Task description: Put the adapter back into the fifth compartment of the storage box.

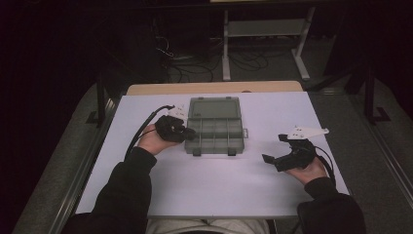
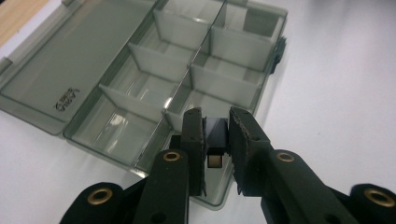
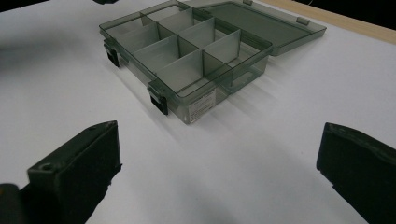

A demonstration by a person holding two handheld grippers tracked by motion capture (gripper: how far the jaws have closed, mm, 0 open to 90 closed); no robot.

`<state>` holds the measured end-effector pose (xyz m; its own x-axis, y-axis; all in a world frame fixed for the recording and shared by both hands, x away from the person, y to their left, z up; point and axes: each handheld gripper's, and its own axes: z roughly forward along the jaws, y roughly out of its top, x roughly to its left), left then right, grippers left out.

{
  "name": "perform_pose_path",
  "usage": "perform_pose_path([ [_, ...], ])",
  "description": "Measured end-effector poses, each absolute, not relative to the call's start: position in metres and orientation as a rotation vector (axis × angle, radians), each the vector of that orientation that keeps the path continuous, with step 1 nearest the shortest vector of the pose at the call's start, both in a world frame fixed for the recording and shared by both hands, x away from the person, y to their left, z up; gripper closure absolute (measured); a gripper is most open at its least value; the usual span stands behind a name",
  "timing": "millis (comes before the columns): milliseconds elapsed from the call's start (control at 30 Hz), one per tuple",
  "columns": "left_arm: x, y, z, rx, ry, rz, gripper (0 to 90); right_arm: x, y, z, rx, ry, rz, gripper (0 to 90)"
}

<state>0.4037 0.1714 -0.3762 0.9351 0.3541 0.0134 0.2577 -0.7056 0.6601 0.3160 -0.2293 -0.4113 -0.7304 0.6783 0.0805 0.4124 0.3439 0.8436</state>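
Left first: my left gripper [image 1: 181,131] sits at the left end wall of the organizer box [image 1: 214,130], near the middle of the counter [image 1: 204,185], a bit toward the far edge. In the left gripper view the jaws are narrow, pinched on a small dark block [image 2: 215,133] with a pale end, held right over the box's near corner compartment. I judge this as the placing step: the block is at the box but not let go yet. The next move calls for lowering it inside the compartment walls, clear of the divider, then opening the jaws.

The box lid [image 1: 214,107] lies flat and open toward the far edge of the counter. The box has two latches [image 3: 159,101] on its front wall, toward me.

My right gripper [image 1: 281,154] rests well apart from the box, near the right edge of the counter, jaws wide with nothing between them. It looks idle to me.

Counts:
- one box
- one lid
- eight compartments, two rows of four
- two front latches
- one block in the jaws
- two grippers

Whether any compartment holds something, I cannot tell for sure; those I can see look bare.
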Motion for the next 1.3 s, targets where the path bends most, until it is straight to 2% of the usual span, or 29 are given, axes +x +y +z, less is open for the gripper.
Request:
perform_pose_path([
  [367,0.414,0.176,-0.391,2.420,0.480,0.175,76.5,0.316,-0.229,-0.411,0.974,2.328,1.335,0.0],
  [933,0.417,0.163,-0.410,2.469,0.474,0.138,76.4,0.316,-0.229,-0.412,0.973,2.330,1.336,0.0],
  [1133,0.417,0.163,-0.410,2.474,0.469,0.161,76.0,0.316,-0.229,-0.411,0.973,2.331,1.336,0.0],
  [1300,0.417,0.163,-0.410,2.466,0.471,0.134,70.8,0.316,-0.229,-0.412,0.976,2.331,1.332,0.0],
])
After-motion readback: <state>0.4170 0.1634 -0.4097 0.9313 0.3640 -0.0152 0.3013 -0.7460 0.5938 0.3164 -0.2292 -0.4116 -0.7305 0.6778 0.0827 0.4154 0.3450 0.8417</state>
